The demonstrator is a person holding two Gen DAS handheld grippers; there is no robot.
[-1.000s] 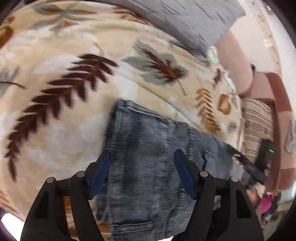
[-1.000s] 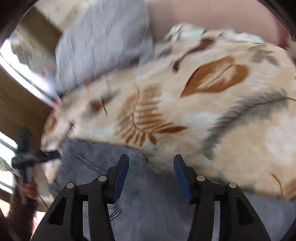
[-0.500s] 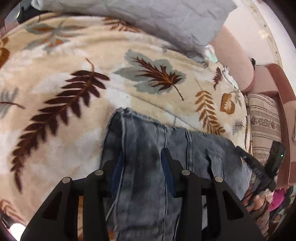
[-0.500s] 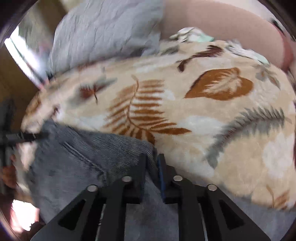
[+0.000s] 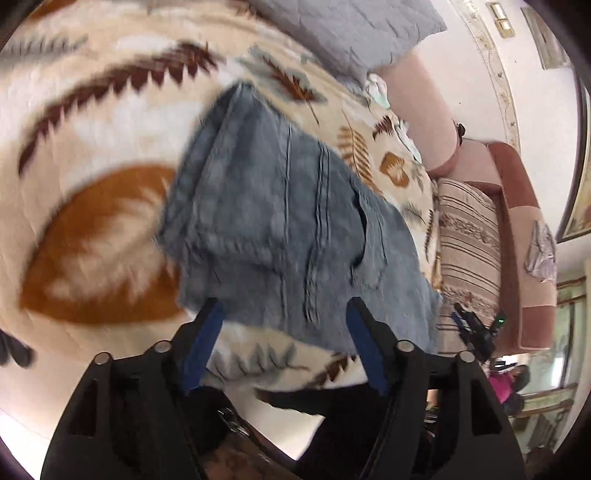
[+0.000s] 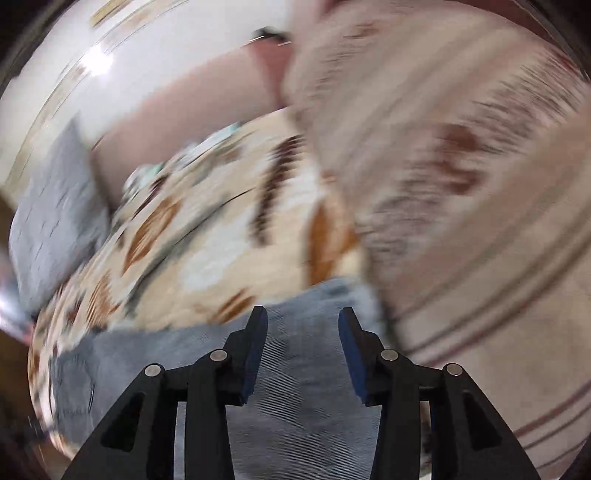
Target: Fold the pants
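The pants (image 5: 280,221), faded blue denim, lay folded into a compact stack on the leaf-print blanket (image 5: 103,229), spread from about eleven o'clock down toward four o'clock in my left wrist view, with their near edge just past my left gripper (image 5: 284,317). That gripper's jaws had just been opening and stood released, nothing between the blue pads, only blanket beneath them. In my badly blurred right wrist view the denim (image 6: 303,369) lay beneath my right gripper (image 6: 303,325), at six o'clock; its jaws had also just been opening, parted with no fold pinched. I saw no containers. At one o'clock from the pants sat a grey pillow (image 5: 354,29); at three o'clock a striped cushion (image 5: 465,236) lay against the pink sofa arm (image 5: 517,192).
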